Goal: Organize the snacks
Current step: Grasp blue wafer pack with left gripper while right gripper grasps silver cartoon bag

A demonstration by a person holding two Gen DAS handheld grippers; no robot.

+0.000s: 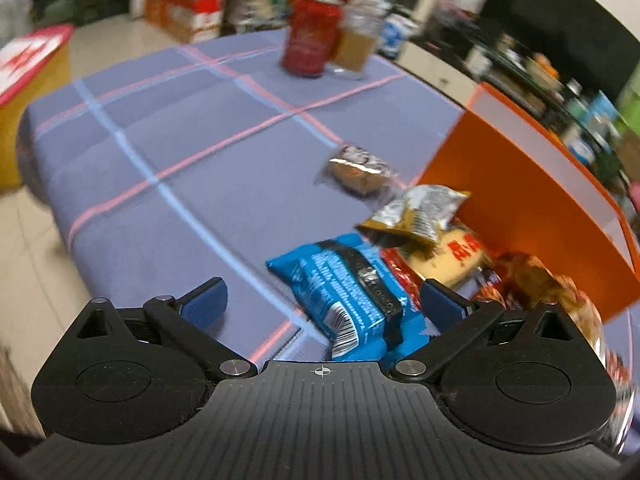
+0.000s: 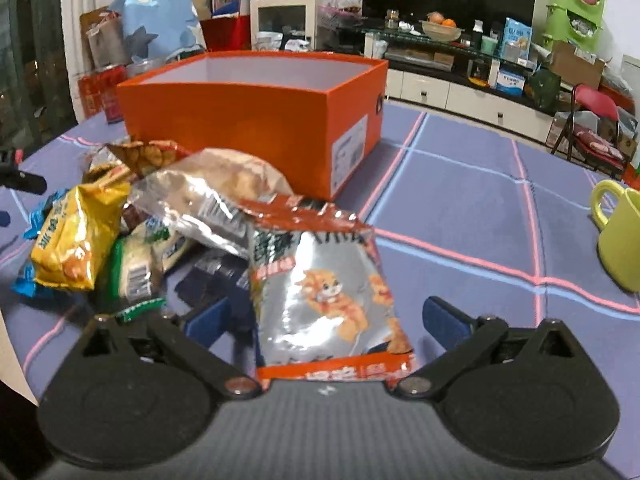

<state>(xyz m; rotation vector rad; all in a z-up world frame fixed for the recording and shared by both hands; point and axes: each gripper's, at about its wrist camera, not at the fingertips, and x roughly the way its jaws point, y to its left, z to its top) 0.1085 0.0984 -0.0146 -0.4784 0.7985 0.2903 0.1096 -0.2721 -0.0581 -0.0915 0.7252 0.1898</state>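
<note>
Snack packets lie heaped against an open orange box [image 2: 256,120]: a silver-and-orange cat-print bag [image 2: 324,296] in front, a yellow bag [image 2: 76,240] left, a blue packet [image 1: 348,300] flat beside them

Orange box [image 2: 256,120]: one, open-topped, upper centre of the right wrist view.
Snack packets in the pile: at least six show in the right wrist view, overlapping, so the exact number cannot be told; among them one silver-and-orange packet [image 2: 324,296], one yellow packet [image 2: 76,236], one green-and-white packet [image 2: 136,268].
Blue packet [image 1: 348,304]: one, lower centre of the left wrist view.
Lone small packet [image 1: 356,168]: one, apart from the pile.
Red can [image 1: 310,34]: one.
Glass [image 1: 358,42]: one, just beside the can.
Yellow-green mug [image 2: 620,232]: one, right edge.
</note>
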